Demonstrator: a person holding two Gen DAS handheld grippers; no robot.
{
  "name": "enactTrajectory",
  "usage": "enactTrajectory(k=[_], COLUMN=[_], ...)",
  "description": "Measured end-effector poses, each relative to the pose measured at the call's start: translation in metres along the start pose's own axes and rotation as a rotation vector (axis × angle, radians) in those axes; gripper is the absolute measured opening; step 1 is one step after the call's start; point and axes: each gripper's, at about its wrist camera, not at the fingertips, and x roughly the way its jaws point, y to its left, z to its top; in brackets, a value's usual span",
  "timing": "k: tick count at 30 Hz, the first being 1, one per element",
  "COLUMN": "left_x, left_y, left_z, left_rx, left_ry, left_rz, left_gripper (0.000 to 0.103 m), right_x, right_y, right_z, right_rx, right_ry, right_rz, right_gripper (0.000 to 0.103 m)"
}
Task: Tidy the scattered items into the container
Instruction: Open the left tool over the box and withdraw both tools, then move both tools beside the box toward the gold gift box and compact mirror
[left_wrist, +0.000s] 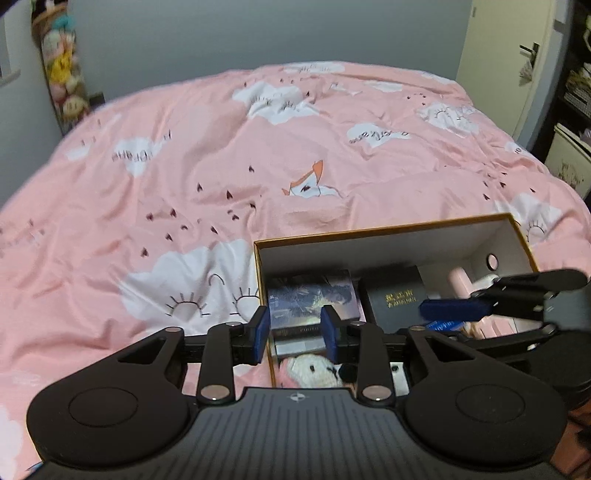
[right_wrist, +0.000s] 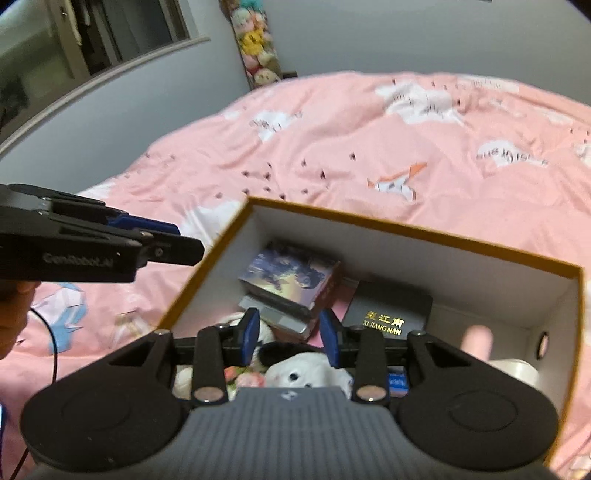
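Above the gold-rimmed box on my pink bedspread, my left gripper and right gripper hover parted and empty, box filling lower right.

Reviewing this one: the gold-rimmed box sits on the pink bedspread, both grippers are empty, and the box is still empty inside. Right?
Not quite. The gold-rimmed box does sit on the pink bedspread, and the left gripper and right gripper hold nothing, jaws apart. But the box is not empty: the right wrist view shows a picture-covered box, a black case with gold lettering and a white plush toy inside.
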Motion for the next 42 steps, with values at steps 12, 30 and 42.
enactTrajectory(k=[12,30,42], left_x=[-0.082,-0.096,-0.043], left_y=[-0.009,0.002,-0.024], left_z=[-0.044,-0.101,-0.133], left_rx=[0.061,0.112,0.281], left_ry=[-0.040,0.087,0.151], left_rz=[0.122,0.135,0.085], left_gripper=[0.063,0.078,0.078], right_x=[-0.077,-0.029,0.011], right_y=[0.029,0.038,0.032], right_z=[-0.056,-0.123,-0.137], right_rx=[-0.012,-0.023,0.030], right_ry=[-0.109,0.161,0.293], right_rz=[0.069,-0.019,-0.007], right_gripper=[0.057,0.057,0.057])
